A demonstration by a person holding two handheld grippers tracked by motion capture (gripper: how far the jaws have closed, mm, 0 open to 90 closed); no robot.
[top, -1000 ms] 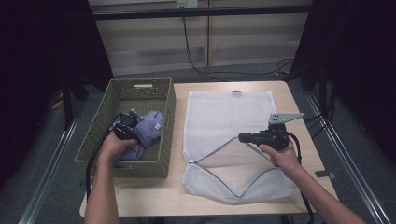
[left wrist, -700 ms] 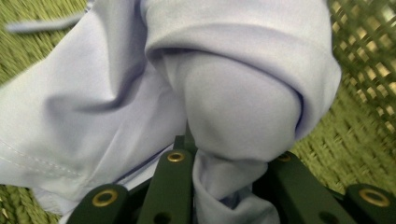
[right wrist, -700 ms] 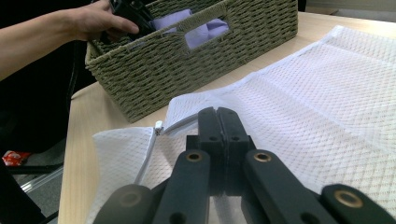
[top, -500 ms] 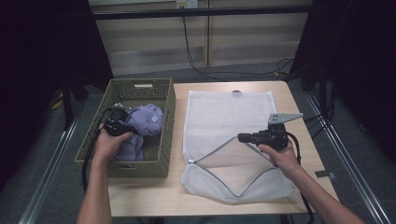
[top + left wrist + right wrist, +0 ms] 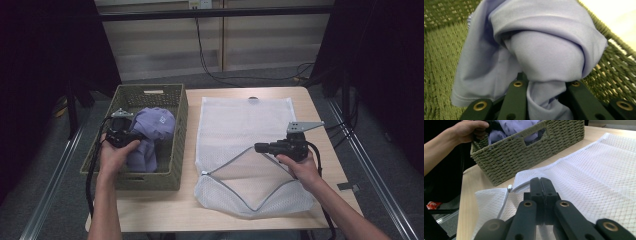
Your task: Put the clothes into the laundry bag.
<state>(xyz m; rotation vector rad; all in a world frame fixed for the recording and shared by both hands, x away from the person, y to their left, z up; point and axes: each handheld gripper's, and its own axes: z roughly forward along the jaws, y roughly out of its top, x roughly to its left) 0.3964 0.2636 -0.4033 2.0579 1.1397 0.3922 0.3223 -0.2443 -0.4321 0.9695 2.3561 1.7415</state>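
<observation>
A light purple garment lies bunched in the green woven basket at the table's left. My left gripper is inside the basket, shut on a fold of it; the left gripper view has the garment swelling over my left gripper. A white mesh laundry bag lies flat at the right, its zipped mouth gaping toward the front. My right gripper is shut on the bag's upper mouth edge and holds it slightly raised. In the right gripper view my right gripper pinches the mesh bag.
The wooden table has bare strips to the right of the bag and along the front edge. The basket stands close to the bag's left side. A zipper pull hangs at the mouth's corner. Cables cross the floor behind the table.
My left gripper has shifted a little left and farther back inside the basket, dragging the purple garment with it. The right gripper and the bag's edge have stayed put.
</observation>
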